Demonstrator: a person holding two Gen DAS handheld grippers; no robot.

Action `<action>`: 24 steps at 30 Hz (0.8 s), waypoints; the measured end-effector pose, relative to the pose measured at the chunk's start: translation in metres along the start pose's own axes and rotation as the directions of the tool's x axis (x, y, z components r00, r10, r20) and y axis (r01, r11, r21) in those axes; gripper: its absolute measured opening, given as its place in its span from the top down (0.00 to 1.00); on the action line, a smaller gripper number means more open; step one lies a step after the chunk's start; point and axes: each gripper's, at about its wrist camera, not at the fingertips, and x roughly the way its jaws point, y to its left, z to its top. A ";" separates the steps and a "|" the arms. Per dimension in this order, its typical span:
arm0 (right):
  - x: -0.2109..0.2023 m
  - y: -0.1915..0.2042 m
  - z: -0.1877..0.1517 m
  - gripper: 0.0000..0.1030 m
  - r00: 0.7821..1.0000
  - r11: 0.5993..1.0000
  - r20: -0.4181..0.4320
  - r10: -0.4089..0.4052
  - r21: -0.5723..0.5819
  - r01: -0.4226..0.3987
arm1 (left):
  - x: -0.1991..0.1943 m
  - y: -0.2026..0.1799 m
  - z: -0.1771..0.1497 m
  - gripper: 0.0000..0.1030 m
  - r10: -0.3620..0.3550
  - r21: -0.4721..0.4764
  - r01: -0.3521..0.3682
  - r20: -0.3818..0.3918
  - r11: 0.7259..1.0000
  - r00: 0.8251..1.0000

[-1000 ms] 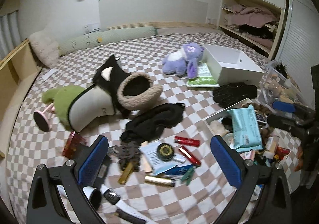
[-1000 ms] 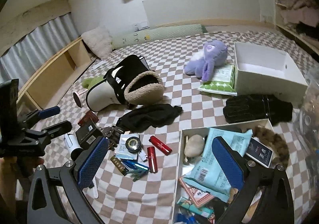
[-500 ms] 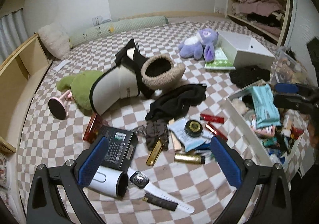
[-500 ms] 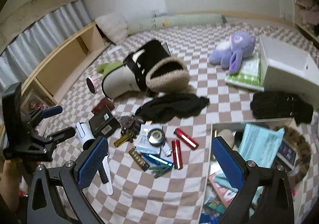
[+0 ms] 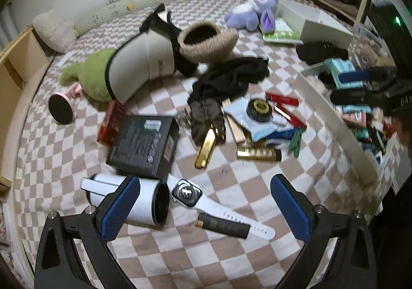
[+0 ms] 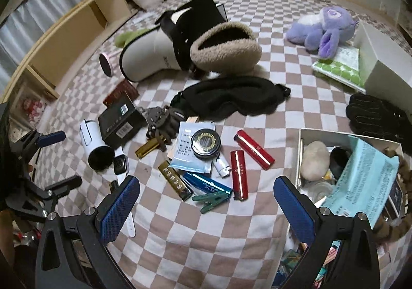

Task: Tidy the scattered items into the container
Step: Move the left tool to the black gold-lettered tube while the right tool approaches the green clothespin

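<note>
You are hovering left gripper (image 5: 206, 204), jaws wide and empty, over smartwatch (image 5: 186, 192) near bed's (image 5: 219, 258) front edge; right gripper (image 6: 207, 201) gaping, holding nothing; next, closing on watch, carrying to container (image 6: 302, 132)

We see the scattered things lying on a checked bedspread (image 6: 180, 237). A white watch (image 5: 190, 195) lies flat beside a white cylinder (image 5: 144, 202) on its side, its dark mouth facing us; a black box (image 5: 144, 146) sits just behind them, partly over a red packet (image 5: 112, 120). A gold bar (image 5: 207, 145) lies tilted against a brown pouch (image 5: 206, 119). Further right, a round black tin (image 6: 206, 145) rests on a pale blue sachet (image 6: 188, 152), with two red tubes (image 6: 253, 148), a blue tube (image 6: 208, 184), a gold tube (image 6: 175, 181) and a green clip (image 6: 211, 200) close around. The container (image 6: 300, 160), a white open box, stands at the right, already crowded, with a teal packet (image 6: 360, 181) leaning in it.
</note>
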 end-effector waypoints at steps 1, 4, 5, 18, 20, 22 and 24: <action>0.003 0.002 0.000 0.00 1.000 1.000 -0.005 -0.002 -0.006 0.002 | 0.004 0.000 -0.003 0.02 -0.007 0.007 0.007 -0.012 1.000 1.000; 0.010 0.005 0.002 0.00 1.000 1.000 -0.012 -0.012 -0.029 0.012 | 0.017 -0.004 -0.013 0.02 -0.025 0.035 0.027 -0.050 0.999 0.998; 0.012 0.006 0.002 0.00 1.000 0.999 -0.018 -0.016 -0.033 0.016 | 0.021 -0.005 -0.016 0.02 -0.030 0.045 0.033 -0.062 0.998 0.998; 0.066 -0.008 -0.006 0.00 0.955 0.961 -0.214 0.206 0.227 -0.156 | 0.059 -0.025 -0.043 0.02 -0.061 0.153 0.089 -0.178 0.984 0.982; 0.077 -0.005 -0.012 0.00 0.934 0.946 -0.257 0.248 0.273 -0.176 | 0.063 -0.025 -0.046 0.07 -0.073 0.156 0.104 -0.191 0.982 0.979; 0.087 -0.002 -0.017 0.00 0.914 0.933 -0.292 0.282 0.307 -0.190 | 0.068 -0.026 -0.049 0.08 -0.083 0.158 0.118 -0.209 0.980 0.974; 0.094 0.004 -0.020 0.00 0.903 0.928 -0.312 0.297 0.319 -0.195 | 0.073 -0.027 -0.052 0.08 -0.090 0.166 0.128 -0.217 0.978 0.972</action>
